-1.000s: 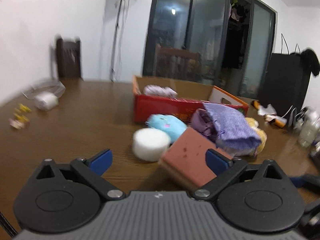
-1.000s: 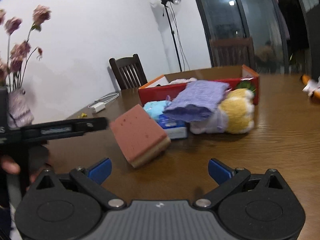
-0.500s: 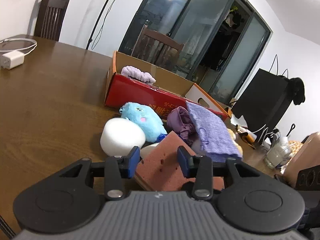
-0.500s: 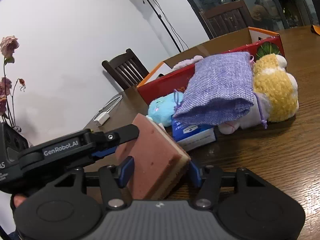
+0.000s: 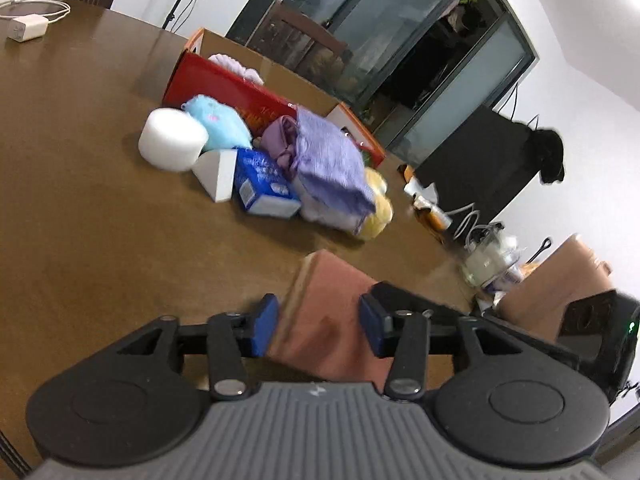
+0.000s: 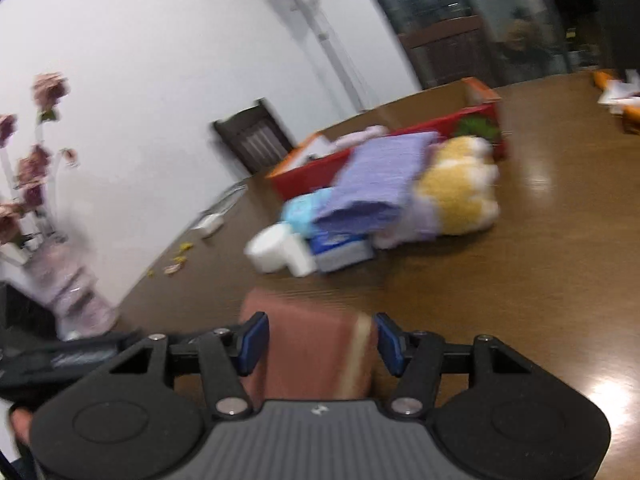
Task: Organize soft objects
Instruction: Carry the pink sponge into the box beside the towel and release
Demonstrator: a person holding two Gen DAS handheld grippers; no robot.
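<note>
A pink sponge (image 5: 332,280) with a tan underside sits between the blue pads of my left gripper (image 5: 317,325), whose jaws are opening while the pads still touch its sides. My right gripper (image 6: 322,342) has the same sponge (image 6: 308,320) filling its gap, and its jaws are opening too. One of the right gripper's fingers (image 5: 404,296) shows beside the sponge. Farther off lie a white foam roll (image 5: 172,144), a blue plush (image 5: 218,126), a purple knit cloth (image 5: 332,160) and a yellow plush (image 5: 378,208), in front of a red cardboard box (image 5: 224,84).
A blue tissue pack (image 5: 260,184) and a white wedge (image 5: 218,176) lie in the pile. A charger with cable (image 5: 24,28) is at the table's far left. A glass jar (image 5: 486,260) and a brown box (image 5: 560,280) stand right. A flower vase (image 6: 68,292) stands left.
Both grippers went from wide open to closed around the pink sponge. The sponge has come away from the pile toward the cameras, and both views have rolled.
</note>
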